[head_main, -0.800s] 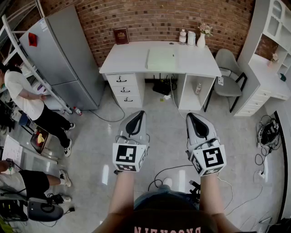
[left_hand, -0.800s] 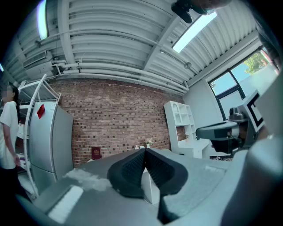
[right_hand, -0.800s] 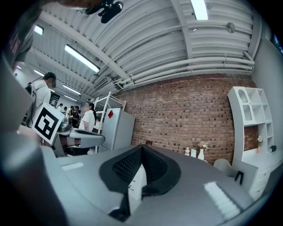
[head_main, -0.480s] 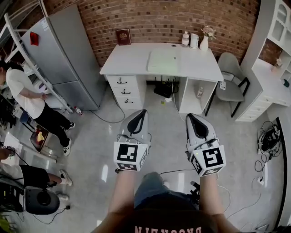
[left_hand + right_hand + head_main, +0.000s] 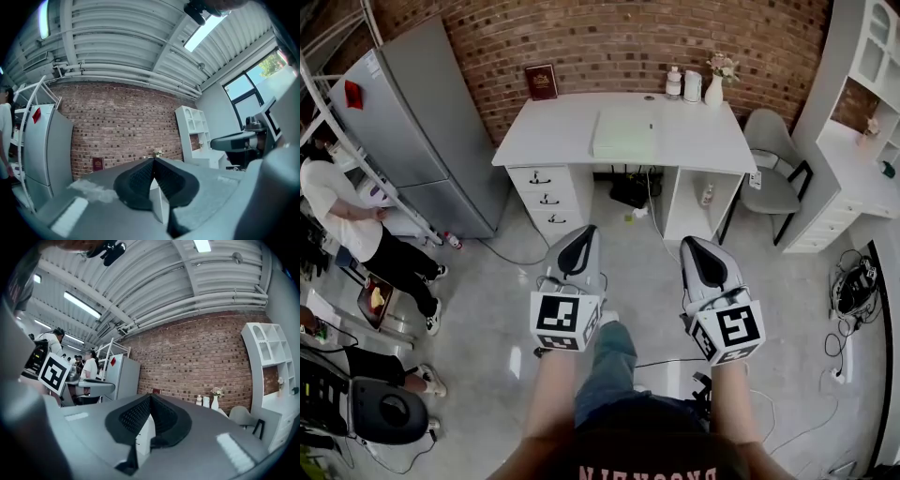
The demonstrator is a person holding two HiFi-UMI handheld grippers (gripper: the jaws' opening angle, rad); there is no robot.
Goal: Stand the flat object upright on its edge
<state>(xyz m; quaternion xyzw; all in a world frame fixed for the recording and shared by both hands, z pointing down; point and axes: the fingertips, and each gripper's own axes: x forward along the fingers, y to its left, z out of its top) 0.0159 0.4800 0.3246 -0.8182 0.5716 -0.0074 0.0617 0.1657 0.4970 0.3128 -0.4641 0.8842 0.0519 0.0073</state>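
Pale-green, the flat object (image 5: 623,134) lies on the counter (image 5: 712,141), well apart from the left hand-held gripper (image 5: 584,234) and right hand-held gripper (image 5: 692,246), both closed on nothing. Lying flush, it offers little edge; unopened jaws would likely just shove it.

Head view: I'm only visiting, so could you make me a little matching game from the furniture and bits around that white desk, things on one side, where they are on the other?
Things:
1. red book
2. green pad
3. vase
4. chair

Places:
A. lying flat near the middle of the desk
B. upright against the brick wall, at the desk's back corner on the picture's left
C. on the floor beside the desk, on the picture's right
D. at the desk's back corner on the picture's right

Pairs: 1-B, 2-A, 3-D, 4-C
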